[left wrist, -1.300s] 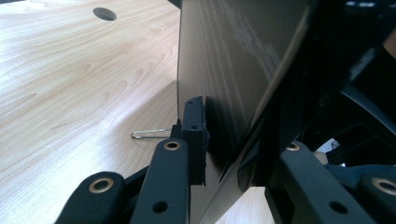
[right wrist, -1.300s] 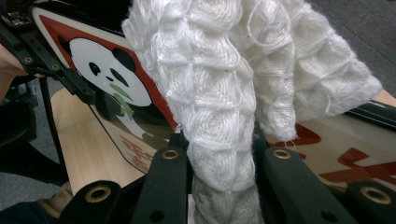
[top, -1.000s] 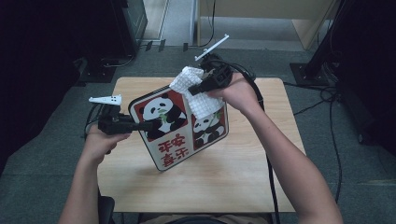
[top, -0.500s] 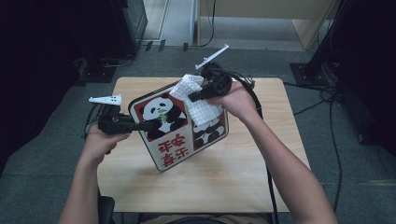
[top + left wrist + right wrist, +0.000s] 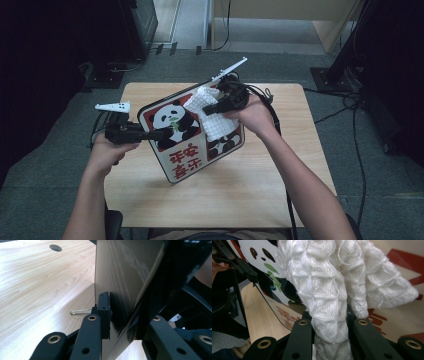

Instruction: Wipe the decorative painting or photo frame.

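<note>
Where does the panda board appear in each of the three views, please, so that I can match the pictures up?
High view: the panda board stands tilted at table centre, its left edge in the left gripper.
Left gripper view: its dark back rises upper centre, clamped between the jaws.
Right gripper view: its printed face lies behind the white cloth.
Shared landmark: the wooden table.

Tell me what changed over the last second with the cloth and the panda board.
The right gripper drew the white cloth down the panda board, from its upper edge onto the right-hand panda. The left gripper stays clamped on the board's left edge, holding it tilted on the table.
</note>
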Tool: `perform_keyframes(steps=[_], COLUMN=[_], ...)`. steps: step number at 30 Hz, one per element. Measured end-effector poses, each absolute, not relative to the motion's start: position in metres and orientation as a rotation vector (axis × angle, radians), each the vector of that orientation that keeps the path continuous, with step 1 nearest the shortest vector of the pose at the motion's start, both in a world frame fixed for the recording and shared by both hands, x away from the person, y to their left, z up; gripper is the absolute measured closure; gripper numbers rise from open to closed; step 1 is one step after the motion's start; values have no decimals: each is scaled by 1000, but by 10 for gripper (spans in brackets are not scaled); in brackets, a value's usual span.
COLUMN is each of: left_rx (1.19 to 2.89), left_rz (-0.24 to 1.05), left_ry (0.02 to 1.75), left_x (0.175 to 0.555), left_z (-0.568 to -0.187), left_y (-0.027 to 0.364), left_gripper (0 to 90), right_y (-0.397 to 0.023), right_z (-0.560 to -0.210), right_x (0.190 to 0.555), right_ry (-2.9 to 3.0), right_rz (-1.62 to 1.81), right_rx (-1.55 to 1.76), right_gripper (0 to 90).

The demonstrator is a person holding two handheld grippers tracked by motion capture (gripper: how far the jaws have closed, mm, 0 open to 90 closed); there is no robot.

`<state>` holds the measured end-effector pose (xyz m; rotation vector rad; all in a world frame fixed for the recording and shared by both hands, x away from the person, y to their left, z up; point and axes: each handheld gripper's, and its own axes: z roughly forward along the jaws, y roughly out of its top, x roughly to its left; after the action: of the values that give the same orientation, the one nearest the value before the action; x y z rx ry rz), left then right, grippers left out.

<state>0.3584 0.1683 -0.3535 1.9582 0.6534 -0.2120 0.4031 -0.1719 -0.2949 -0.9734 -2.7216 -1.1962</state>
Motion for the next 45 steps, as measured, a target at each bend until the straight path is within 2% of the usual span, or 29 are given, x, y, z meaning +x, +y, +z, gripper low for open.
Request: perform_keyframes(steps=[45], left_rx=[1963], left_rz=[-205], left_ry=[653], left_x=[358], left_z=[-353], left_y=[168], left_gripper=[758], right_y=[-181], right_z=[-344], right_x=[391], right_ry=[-2653], right_rz=[-1230], right_rx=[-984], right_gripper=[758])
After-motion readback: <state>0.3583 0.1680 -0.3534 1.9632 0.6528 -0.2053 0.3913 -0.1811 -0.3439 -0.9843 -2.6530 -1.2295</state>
